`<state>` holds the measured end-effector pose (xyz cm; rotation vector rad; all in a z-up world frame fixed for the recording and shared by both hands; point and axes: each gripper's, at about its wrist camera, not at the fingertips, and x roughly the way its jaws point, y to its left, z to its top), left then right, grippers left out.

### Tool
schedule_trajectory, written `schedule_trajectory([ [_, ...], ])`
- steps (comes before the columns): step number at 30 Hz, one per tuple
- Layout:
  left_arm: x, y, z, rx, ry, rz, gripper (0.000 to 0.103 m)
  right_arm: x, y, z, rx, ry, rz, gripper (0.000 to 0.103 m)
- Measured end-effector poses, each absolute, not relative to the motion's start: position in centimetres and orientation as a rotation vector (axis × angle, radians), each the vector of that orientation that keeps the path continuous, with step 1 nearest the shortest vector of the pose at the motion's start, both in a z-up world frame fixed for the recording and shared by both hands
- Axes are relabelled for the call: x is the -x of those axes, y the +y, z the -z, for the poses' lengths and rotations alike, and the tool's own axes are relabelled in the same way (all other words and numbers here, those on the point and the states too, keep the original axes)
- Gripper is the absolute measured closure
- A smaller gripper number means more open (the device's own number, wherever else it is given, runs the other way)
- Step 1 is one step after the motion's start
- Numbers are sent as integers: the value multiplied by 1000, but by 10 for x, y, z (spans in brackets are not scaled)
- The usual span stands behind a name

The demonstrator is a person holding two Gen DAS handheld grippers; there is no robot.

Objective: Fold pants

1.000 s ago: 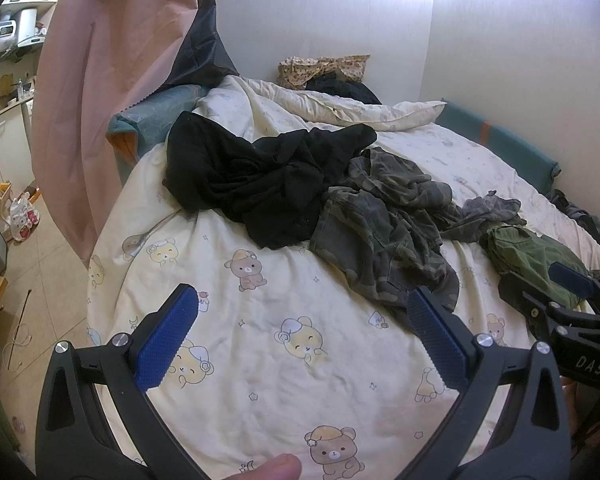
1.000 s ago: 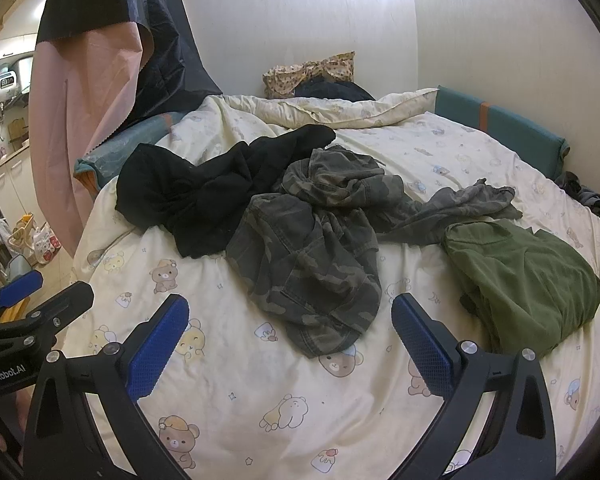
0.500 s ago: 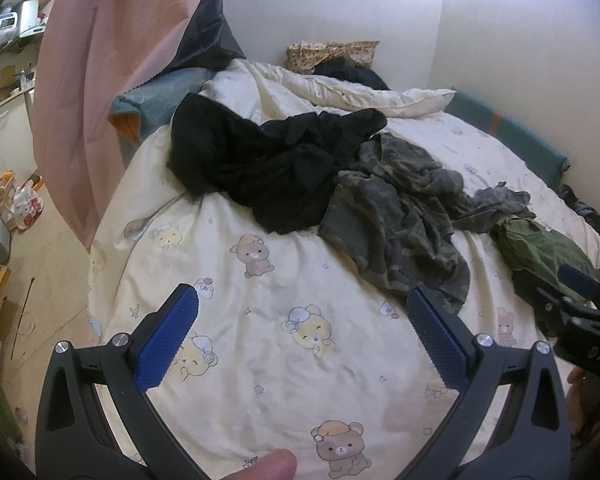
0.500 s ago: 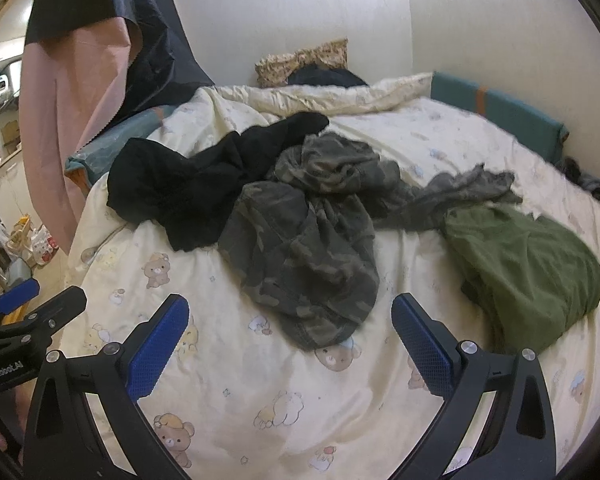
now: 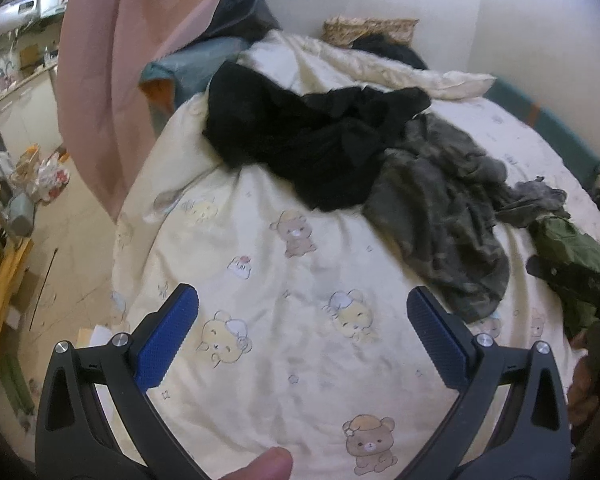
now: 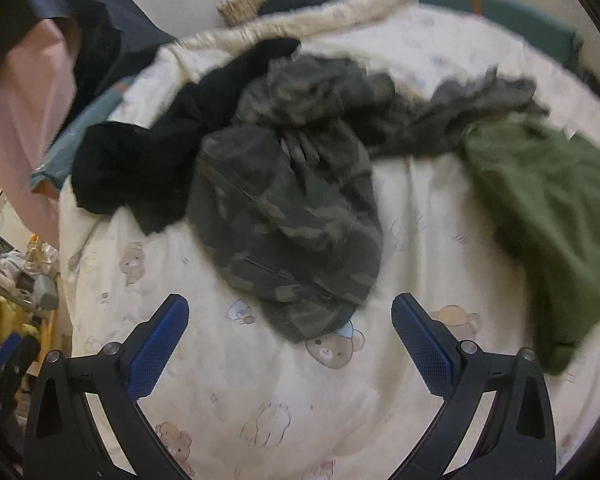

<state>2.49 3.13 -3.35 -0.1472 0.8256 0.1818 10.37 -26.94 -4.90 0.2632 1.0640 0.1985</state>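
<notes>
Both tongs are held spread and empty above the bear-print quilt [image 5: 300, 360]. Directly ahead of the right tongs [image 6: 290, 334], just beyond the tips, the near end of the camo pants [image 6: 288, 208] is seen; the crumpled heap runs from there far and slightly right. From the left tongs [image 5: 302, 332] the same pants [image 5: 440, 220] lie farther off, ahead and right. The right tongs are judged nearer for a first grasp.

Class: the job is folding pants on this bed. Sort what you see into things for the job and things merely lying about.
For the job:
camouflage pants
left gripper, open
right gripper, open

Lying about:
black garment
green garment
grey garment
pink curtain
</notes>
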Motion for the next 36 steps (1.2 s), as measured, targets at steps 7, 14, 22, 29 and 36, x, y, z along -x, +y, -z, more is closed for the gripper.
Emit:
schedule_trajectory([
  [7, -30, 43, 41, 188, 871, -196, 0, -153, -240, 87, -149, 1115, -228, 0],
  [14, -36, 40, 51, 171, 902, -187, 0, -194, -233, 144, -11, 1206, -132, 0],
  [22, -37, 38, 54, 173, 905, -188, 0, -183, -211, 120, 69, 1085, -262, 89],
  [29, -28, 45, 37, 172, 844, -222, 0, -137, -155, 50, 82, 954, -518, 90],
  [36, -23, 80, 22, 269, 821, -293, 0, -49, -123, 23, 151, 939, -674, 97],
])
